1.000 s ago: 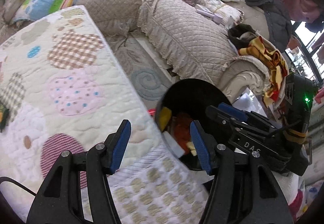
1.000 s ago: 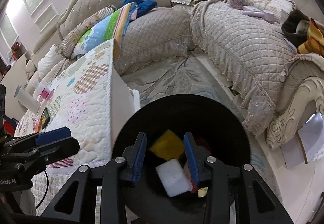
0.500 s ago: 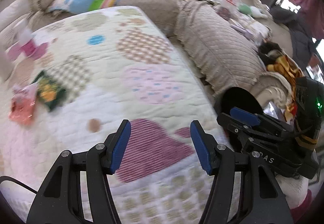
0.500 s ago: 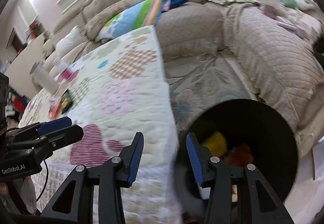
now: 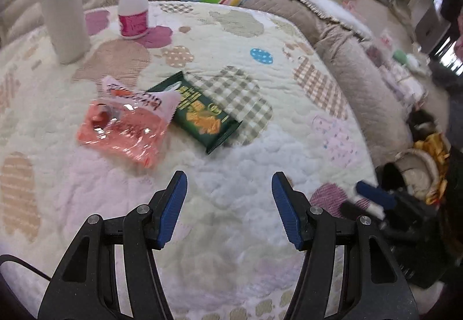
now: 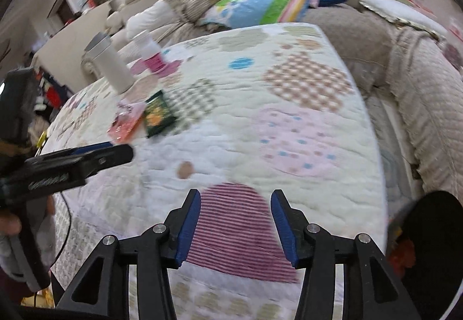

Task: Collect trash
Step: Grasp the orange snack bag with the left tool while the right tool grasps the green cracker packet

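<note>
A crumpled pink plastic wrapper (image 5: 127, 126) and a dark green snack packet (image 5: 199, 113) lie side by side on the quilted table cover (image 5: 231, 175). My left gripper (image 5: 228, 198) is open and empty, hovering a short way in front of them. Both wrappers show small in the right wrist view, the pink one (image 6: 126, 123) and the green one (image 6: 158, 116). My right gripper (image 6: 234, 215) is open and empty above the near part of the cover. The black trash bin (image 6: 428, 236) sits at the table's lower right edge.
A white tumbler (image 5: 63, 10) and a white bottle with a pink label (image 5: 133, 5) stand at the far left of the table. A beige sofa (image 5: 361, 65) with pillows and clutter wraps around the back and right.
Both grippers have swung left from over the trash bin to over the table. The two wrappers have come into the left wrist view. The bin has slid to the right edge.
</note>
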`<state>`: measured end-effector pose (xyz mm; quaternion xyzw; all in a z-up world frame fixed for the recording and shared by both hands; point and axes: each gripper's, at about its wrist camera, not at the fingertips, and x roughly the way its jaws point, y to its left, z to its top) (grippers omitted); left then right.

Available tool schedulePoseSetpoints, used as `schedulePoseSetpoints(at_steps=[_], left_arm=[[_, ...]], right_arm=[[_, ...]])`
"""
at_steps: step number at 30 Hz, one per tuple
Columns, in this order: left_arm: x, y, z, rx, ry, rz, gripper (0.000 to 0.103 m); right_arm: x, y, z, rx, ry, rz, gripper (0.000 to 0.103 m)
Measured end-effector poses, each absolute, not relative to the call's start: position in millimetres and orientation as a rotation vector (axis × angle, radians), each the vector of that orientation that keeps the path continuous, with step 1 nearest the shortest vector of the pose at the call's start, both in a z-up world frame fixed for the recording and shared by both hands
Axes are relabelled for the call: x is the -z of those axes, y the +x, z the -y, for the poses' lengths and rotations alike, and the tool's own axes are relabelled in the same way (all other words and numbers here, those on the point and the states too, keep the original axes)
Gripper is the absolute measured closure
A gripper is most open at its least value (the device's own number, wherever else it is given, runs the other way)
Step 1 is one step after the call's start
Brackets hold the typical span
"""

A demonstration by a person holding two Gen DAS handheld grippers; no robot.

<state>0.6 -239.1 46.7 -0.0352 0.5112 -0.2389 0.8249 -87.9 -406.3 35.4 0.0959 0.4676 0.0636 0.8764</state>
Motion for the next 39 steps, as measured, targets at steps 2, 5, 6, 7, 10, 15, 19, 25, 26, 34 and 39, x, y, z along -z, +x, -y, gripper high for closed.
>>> schedulePoseSetpoints(at_steps=[2, 5, 6, 7, 10, 15, 19, 25, 26, 34, 39], left_arm=[[-43, 8, 240, 0.521, -0.085, -1.084, 0.043], [-36, 19, 235, 0.531, -0.089, -1.094, 0.043], [-34, 22, 231, 0.522, -0.093, -1.100, 0.043], [-31, 27, 223, 0.508, -0.100, -1.109, 0.043], [-25, 35, 197, 0.451, -0.111, -1.132, 0.043], [-21, 41, 135, 0.344, -0.117, -1.144, 0.043], [-24, 39, 91, 0.287, -0.138, -1.144, 0.043], [-45, 28, 84, 0.362, -0.165, -1.103, 0.043], [-48, 29, 86, 0.374, -0.173, -1.096, 0.043], [-50, 49, 121, 0.401, -0.220, -1.089, 0.043], [-40, 65, 150, 0.342, -0.183, -1.069, 0.043]], right_arm=[[-35, -84, 397, -0.146, 0.185, -0.982, 0.053], [-34, -77, 390, -0.155, 0.173, -0.992, 0.053], [-34, -74, 387, -0.157, 0.170, -0.994, 0.052], [-33, -71, 385, -0.159, 0.167, -0.996, 0.052], [-31, -58, 376, -0.174, 0.159, -1.004, 0.049], [-30, -32, 359, -0.217, 0.136, -1.006, 0.045], [-29, -4, 338, -0.265, 0.106, -0.995, 0.036], [-16, 47, 302, -0.313, -0.026, -0.985, 0.034], [-11, 55, 297, -0.313, -0.048, -0.995, 0.034], [-7, 60, 298, -0.297, -0.086, -0.975, 0.064], [-9, 32, 327, -0.232, -0.047, -0.984, 0.064]])
